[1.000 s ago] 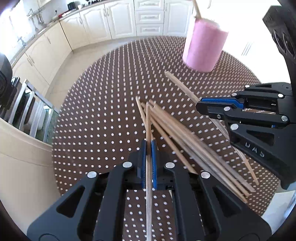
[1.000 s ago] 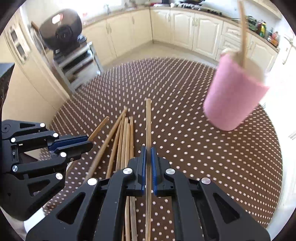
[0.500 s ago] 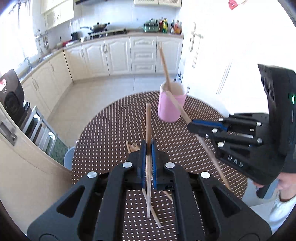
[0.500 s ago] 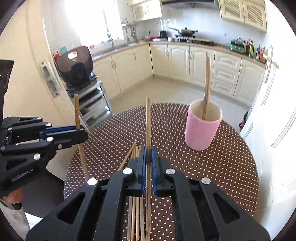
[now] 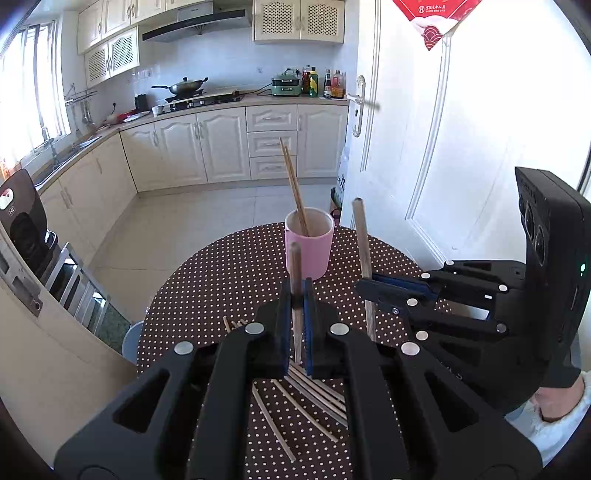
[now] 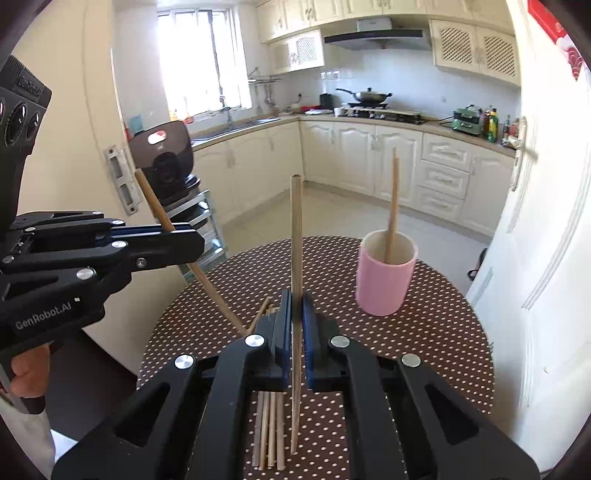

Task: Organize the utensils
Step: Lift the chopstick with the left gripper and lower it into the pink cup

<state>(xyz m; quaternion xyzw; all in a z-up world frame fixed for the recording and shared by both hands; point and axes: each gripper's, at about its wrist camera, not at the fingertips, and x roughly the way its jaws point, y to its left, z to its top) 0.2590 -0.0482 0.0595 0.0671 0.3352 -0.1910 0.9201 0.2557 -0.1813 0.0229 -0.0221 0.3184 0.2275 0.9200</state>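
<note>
A round table in a brown, white-dotted cloth is seen; a pink cup and loose chopsticks are carried on it.

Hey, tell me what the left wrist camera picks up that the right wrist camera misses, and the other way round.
Only the left wrist view shows the red decoration on the white door and loose chopsticks fanned out on the table below.

Only the right wrist view shows the bright window over the sink and the hand holding the left gripper.

Both show the pink cup with chopsticks standing in it, the dotted tablecloth, the wok on the stove, and each gripper shut on one chopstick, the right gripper included.
</note>
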